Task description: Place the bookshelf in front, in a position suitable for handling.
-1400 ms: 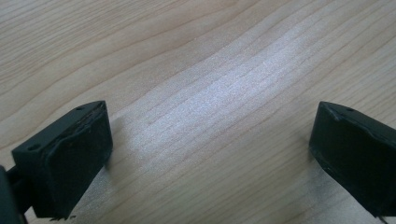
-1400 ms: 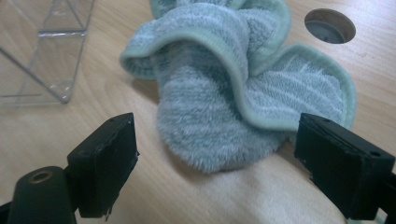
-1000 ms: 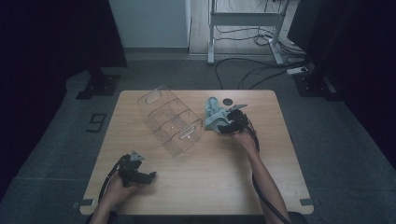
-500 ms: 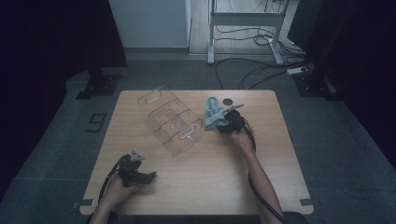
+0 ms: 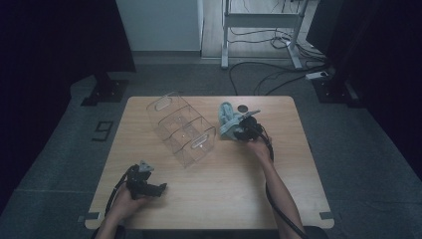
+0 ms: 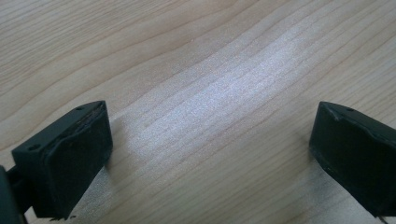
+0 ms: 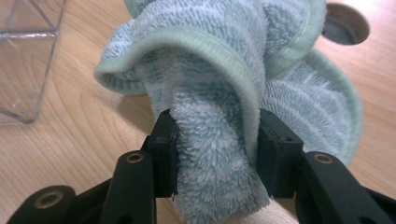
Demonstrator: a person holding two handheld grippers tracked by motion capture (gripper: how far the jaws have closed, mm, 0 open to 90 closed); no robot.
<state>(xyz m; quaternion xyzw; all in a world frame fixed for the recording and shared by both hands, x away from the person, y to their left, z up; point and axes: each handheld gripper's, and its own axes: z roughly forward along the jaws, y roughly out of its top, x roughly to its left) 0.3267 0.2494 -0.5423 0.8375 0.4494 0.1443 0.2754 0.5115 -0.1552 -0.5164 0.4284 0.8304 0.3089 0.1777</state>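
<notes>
On the wooden table [image 5: 214, 199], the right gripper [image 5: 238, 130] sits toward the far right part of the top, its jaws having just been closing onto a pale green terry towel [image 5: 228, 121]. In the right gripper view the two black pads [image 7: 164, 149] press in on a bunched fold of the towel [image 7: 219, 93] from both sides, so the cloth is pinched between them and bulges above and below the grip. The rest of the towel lies crumpled on the table just beyond the jaws, near the far edge, with a small dark round hole [image 7: 345, 28] in the tabletop just behind it. A clear plastic organiser box [image 5: 181, 128] with several compartments stands slantwise near the middle of the far half, just beside the towel on its left; one corner of it shows in the right gripper view [image 7: 28, 60]. The left gripper [image 5: 158, 189] rests in the person's hand near the near left corner, well apart from the towel. Its jaws stand wide apart over bare wood [image 6: 210, 93], holding nothing.
</notes>
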